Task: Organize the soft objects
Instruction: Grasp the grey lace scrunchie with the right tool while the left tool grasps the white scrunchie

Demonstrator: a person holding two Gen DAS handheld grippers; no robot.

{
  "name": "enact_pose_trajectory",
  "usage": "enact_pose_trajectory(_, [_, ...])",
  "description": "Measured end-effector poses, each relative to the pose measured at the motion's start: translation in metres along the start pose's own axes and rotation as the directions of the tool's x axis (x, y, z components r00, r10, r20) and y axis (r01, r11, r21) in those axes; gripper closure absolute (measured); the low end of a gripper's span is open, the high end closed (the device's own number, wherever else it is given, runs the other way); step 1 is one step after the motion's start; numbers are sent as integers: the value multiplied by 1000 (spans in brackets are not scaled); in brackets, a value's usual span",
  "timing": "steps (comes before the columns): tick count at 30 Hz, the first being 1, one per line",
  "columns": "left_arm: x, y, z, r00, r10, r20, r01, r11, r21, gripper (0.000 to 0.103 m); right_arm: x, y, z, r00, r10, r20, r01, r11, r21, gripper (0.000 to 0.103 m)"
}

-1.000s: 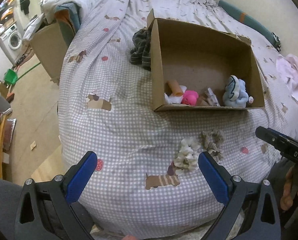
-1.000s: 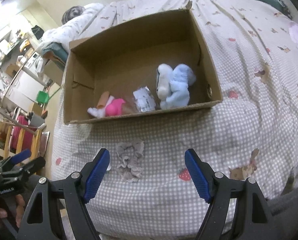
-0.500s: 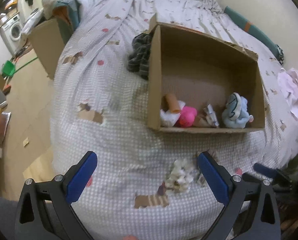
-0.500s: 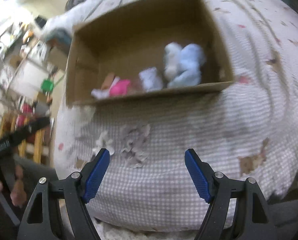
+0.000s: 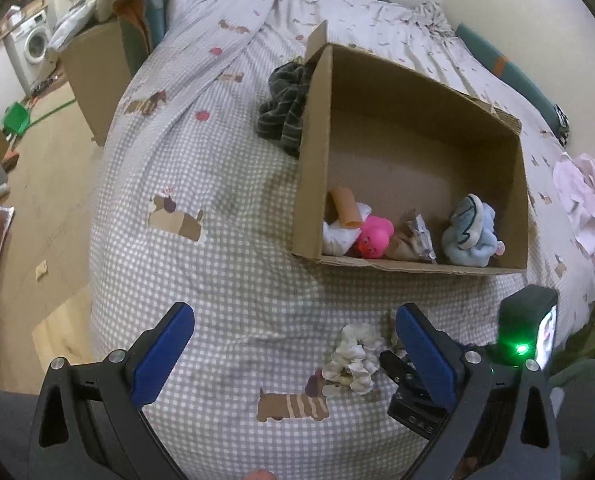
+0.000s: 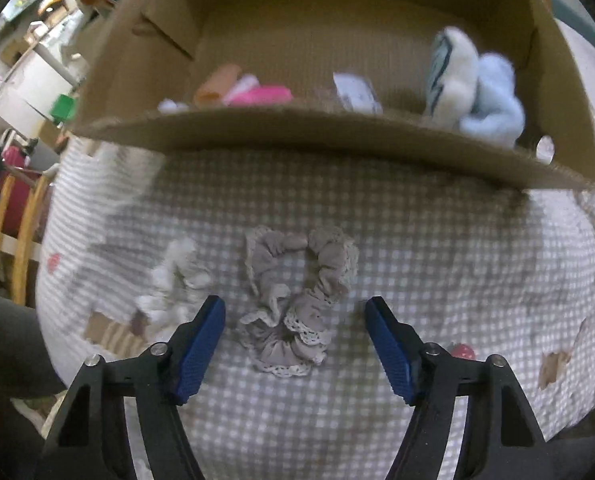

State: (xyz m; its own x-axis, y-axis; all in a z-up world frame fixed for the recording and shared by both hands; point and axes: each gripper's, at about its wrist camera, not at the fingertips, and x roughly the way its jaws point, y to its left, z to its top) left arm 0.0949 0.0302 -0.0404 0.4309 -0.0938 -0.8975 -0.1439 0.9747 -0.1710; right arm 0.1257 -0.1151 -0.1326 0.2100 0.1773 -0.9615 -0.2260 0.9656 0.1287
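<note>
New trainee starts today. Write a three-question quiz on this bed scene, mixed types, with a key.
1. True or false: the grey scrunchie lies inside the cardboard box.
2. Which item is in the box? A) white scrunchie B) pink toy C) dark striped cloth
3. Fill in: the right gripper is open, its fingers either side of the ____ scrunchie.

Key: 1 false, it lies on the checked bedspread in front of the box; 2 B; 3 grey.

Left gripper (image 5: 295, 342): jaws spread wide, nothing between pads. Right gripper (image 6: 295, 334): jaws wide (blue pads (image 6: 199, 346) facing), nothing gripped.
</note>
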Motion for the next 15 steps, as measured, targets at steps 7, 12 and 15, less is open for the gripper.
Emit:
enact_pose_trajectory(7, [9, 1, -3, 999, 13, -36, -13, 1000, -6, 2, -6, -5, -3, 1000, 10, 2, -10, 1000, -24, 89])
enact_pose_trajectory(12, [26, -9, -13, 993, -17, -114, 19, 1000, 18, 2, -42, -19, -14, 997, 59, 48, -60, 998, 15, 90])
enact_pose_trajectory(15, [34, -21, -20, 991, -8, -136, 17, 998, 64, 3, -62, -30, -27, 993, 81, 83, -85, 995, 54, 90])
